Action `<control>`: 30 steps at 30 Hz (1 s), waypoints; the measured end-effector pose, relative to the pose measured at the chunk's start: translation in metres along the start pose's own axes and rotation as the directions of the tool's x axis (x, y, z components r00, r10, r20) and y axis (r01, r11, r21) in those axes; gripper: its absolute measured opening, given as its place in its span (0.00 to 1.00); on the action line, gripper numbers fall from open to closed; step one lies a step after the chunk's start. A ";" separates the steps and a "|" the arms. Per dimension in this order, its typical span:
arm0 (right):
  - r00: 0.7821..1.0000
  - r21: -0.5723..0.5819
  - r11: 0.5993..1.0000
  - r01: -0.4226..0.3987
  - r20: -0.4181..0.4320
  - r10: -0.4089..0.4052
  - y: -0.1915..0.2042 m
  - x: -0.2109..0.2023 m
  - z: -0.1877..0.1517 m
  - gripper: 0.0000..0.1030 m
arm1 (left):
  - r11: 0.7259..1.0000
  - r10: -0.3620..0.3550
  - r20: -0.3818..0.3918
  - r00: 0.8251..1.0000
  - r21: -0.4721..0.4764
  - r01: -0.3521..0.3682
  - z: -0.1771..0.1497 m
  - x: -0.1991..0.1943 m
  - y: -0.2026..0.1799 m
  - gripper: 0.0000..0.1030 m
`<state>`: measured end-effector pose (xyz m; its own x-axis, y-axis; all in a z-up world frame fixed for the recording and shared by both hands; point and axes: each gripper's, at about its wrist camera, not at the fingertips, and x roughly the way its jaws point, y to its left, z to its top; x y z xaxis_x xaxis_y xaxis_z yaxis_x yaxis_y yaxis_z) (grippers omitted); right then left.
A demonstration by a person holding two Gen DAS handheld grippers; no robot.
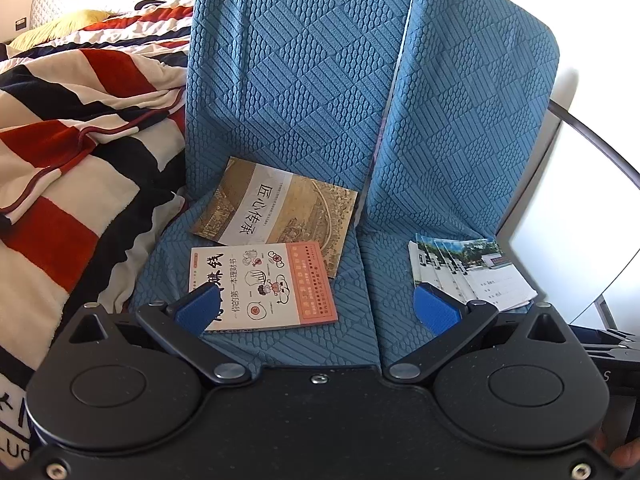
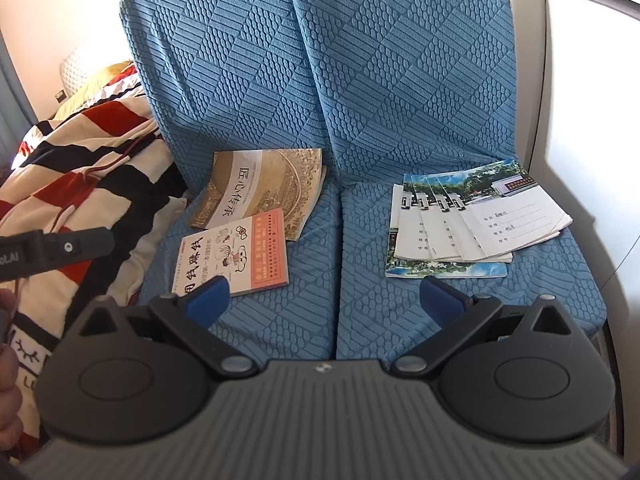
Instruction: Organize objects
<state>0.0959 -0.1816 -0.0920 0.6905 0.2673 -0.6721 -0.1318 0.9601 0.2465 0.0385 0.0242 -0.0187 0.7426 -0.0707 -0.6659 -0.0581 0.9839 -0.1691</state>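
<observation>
**Books and notebooks wait on the blue seats**

The small white and orange book point(image 1: 262, 286) lies flat just past the left gripper point(image 1: 316, 310), with one corner under its left finger point(image 1: 198, 306). It looks thin, light and a bit bendy. Its cover is smooth, so it may slip. A good place to take hold is probably the near edge, where the fingers can pinch it.

Behind it, farther from the fingers, a bigger brown book point(image 1: 276, 208) leans a little on the seat back. The small book covers one of its corners.

Just past the right gripper point(image 2: 326, 300), toward its right finger point(image 2: 442, 298), sits a fanned pile of notebooks point(image 2: 476, 220). They are white with a photo strip of trees and a building. They are thin and soft, and may slide apart if only the top one is pulled.

Both grippers have their fingers spread wide and hold nothing.

All this rests on two blue bumpy seat cushions point(image 2: 312, 312). A striped red, black and cream blanket point(image 1: 68, 160) lies far off past the left finger.
</observation>
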 end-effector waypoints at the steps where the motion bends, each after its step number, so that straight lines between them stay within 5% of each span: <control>1: 1.000 0.000 1.000 -0.002 -0.001 0.002 0.001 0.002 0.001 1.00 | 1.000 0.001 -0.002 1.000 -0.002 -0.001 0.001 0.002 0.002 1.00; 30: 0.997 -0.029 0.999 -0.024 -0.076 0.022 0.029 0.096 0.022 1.00 | 0.994 0.059 -0.035 0.998 -0.093 -0.063 0.026 0.089 0.069 1.00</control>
<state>0.1742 -0.1300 -0.1340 0.6316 0.2938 -0.7175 -0.1691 0.9553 0.2423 0.1177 0.0900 -0.0711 0.7142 -0.0177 -0.6998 -0.1659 0.9669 -0.1937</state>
